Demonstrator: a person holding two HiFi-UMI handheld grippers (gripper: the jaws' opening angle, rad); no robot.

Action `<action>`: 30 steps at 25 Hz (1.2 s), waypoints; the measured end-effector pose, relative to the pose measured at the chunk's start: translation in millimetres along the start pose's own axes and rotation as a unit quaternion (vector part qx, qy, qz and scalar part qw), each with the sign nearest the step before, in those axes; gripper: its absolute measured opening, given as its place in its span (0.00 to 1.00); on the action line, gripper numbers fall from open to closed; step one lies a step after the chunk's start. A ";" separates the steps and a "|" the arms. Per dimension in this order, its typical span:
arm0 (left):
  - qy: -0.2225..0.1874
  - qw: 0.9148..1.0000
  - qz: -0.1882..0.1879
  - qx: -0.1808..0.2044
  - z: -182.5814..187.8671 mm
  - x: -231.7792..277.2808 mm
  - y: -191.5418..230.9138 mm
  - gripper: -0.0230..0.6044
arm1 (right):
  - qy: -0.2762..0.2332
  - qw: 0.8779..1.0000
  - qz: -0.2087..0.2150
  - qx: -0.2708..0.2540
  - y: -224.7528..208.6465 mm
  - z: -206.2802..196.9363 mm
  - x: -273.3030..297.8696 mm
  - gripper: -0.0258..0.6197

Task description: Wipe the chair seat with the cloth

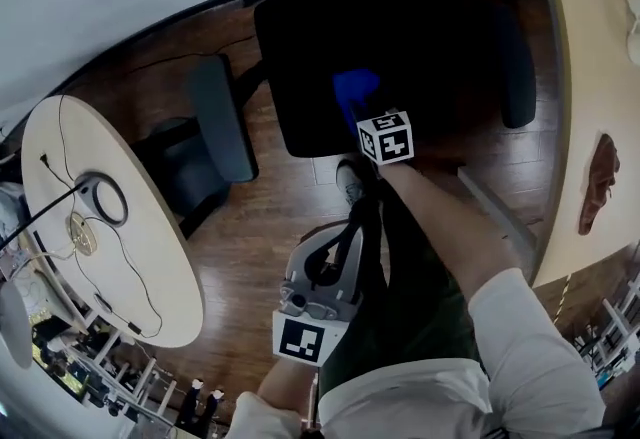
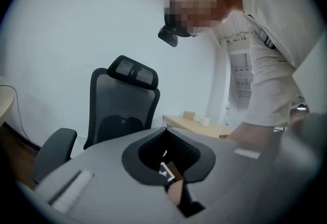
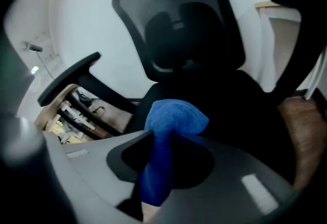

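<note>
Pale wood showed at the far left, where a rounded surface (image 1: 165,272) stood. Beside it, the left tongs (image 2: 166,127) were held low by the person's leg, tips pressed together with nothing between them. Further right, the right tongs (image 3: 162,136) were clamped on the blue cloth (image 1: 355,87), bunched over the black chair seat (image 1: 300,47); whether it touched, I couldn't tell.

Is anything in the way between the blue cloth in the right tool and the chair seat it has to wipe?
Nothing visible does. The right tool is shut on the blue cloth, directly over the black chair seat, and no object shows on the seat. Whether the cloth touches the seat cannot be told.
</note>
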State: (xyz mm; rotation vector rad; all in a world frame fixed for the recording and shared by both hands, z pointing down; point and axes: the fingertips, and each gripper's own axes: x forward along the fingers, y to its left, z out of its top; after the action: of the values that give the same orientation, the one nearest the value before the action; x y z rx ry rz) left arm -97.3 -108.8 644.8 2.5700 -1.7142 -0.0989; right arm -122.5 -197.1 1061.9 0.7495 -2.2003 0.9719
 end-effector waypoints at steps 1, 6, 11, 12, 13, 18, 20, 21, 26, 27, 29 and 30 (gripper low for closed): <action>0.000 1.000 0.007 -0.001 -0.2 -7.3 5.2 0.05 | -0.001 1.000 0.029 -0.009 40.9 -8.8 14.6 0.18; 0.008 0.999 0.045 0.001 -11.9 -32.5 27.4 0.05 | 0.045 0.995 0.083 -0.022 147.2 -77.7 77.5 0.18; 0.013 0.998 0.065 -0.002 -27.0 -48.8 39.7 0.05 | 0.055 0.996 0.053 -0.049 120.4 -109.0 86.4 0.18; 0.013 0.998 0.067 -0.004 -29.6 -50.4 40.9 0.05 | 0.054 0.996 0.046 -0.059 108.9 -109.3 79.7 0.18; 0.013 0.998 0.068 -0.006 -31.8 -50.9 41.5 0.05 | 0.054 0.995 0.038 -0.071 95.1 -109.6 71.7 0.18; 0.007 0.998 0.056 -0.009 -30.9 -29.8 37.5 0.05 | 0.056 0.991 -0.028 -0.117 -10.1 -115.2 17.0 0.18; 0.004 0.999 0.046 -0.007 -27.3 -15.4 32.2 0.05 | 0.060 0.989 -0.058 -0.120 -60.2 -119.0 -10.6 0.18; 0.003 0.999 0.040 -0.006 -26.1 -9.3 29.2 0.05 | 0.060 0.989 -0.073 -0.113 -85.0 -121.1 -25.1 0.18; 0.007 1.000 0.015 -0.004 -27.3 11.5 16.5 0.05 | 0.060 0.984 -0.140 -0.088 -185.3 -132.2 -92.1 0.18; 0.008 1.000 0.012 -0.002 -27.7 13.3 15.1 0.05 | 0.060 0.984 -0.142 -0.086 -193.9 -133.0 -100.5 0.18; 0.013 1.000 0.008 0.003 -26.9 17.5 13.2 0.05 | 0.052 0.985 -0.146 -0.083 -201.0 -127.1 -113.8 0.18; 0.016 1.000 0.009 0.006 -23.9 20.8 14.0 0.05 | 0.040 0.985 -0.148 -0.083 -200.3 -118.3 -119.9 0.18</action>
State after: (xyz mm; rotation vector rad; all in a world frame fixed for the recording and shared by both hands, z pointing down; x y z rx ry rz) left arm -100.3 -133.2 669.3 2.5501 -1.7303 -0.0480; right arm 130.6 -189.0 1127.8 0.9106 -1.9993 0.6498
